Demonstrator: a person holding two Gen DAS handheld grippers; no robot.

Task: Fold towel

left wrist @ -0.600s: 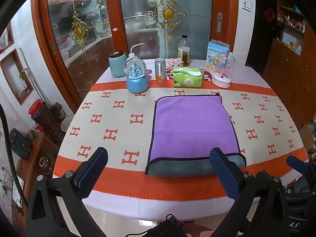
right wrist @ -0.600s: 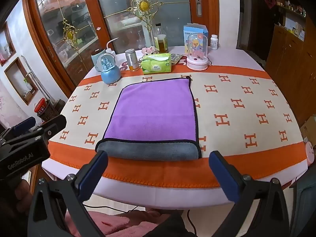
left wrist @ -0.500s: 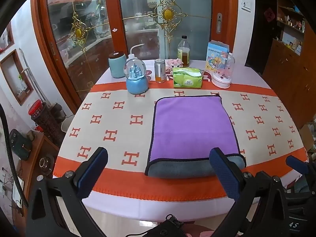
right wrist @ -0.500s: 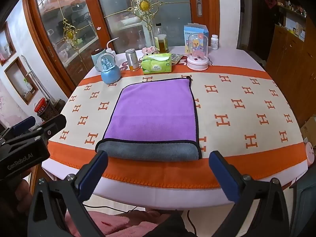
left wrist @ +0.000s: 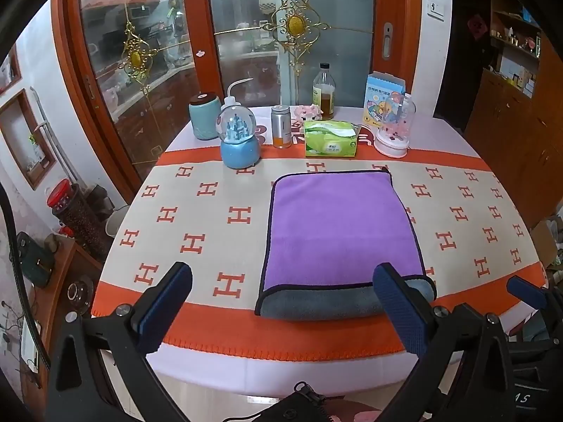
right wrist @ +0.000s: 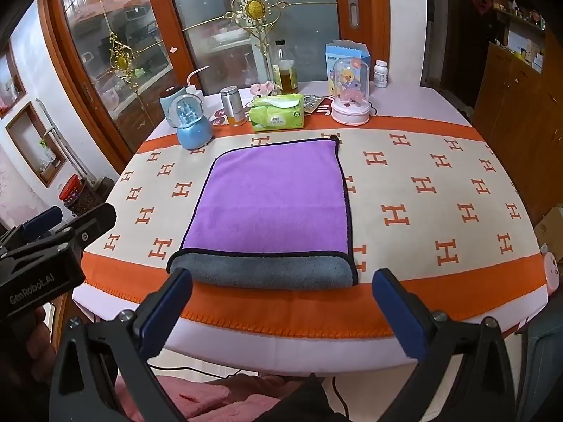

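A purple towel (left wrist: 337, 227) with a black hem lies folded flat on the table, its grey underside showing along the near fold (left wrist: 345, 300); it also shows in the right wrist view (right wrist: 274, 197). My left gripper (left wrist: 281, 292) is open and empty, held off the table's near edge, left of the towel's middle. My right gripper (right wrist: 281, 295) is open and empty, held just in front of the towel's near fold. The left gripper's body shows at the left of the right wrist view (right wrist: 45, 263).
An orange and cream tablecloth (left wrist: 197, 218) covers the table. Along the far edge stand a snow globe (left wrist: 239, 140), a metal can (left wrist: 280, 126), a tissue pack (left wrist: 330, 139), an oil bottle (left wrist: 323, 91), a dome toy (left wrist: 393, 125) and a teal jar (left wrist: 204, 116).
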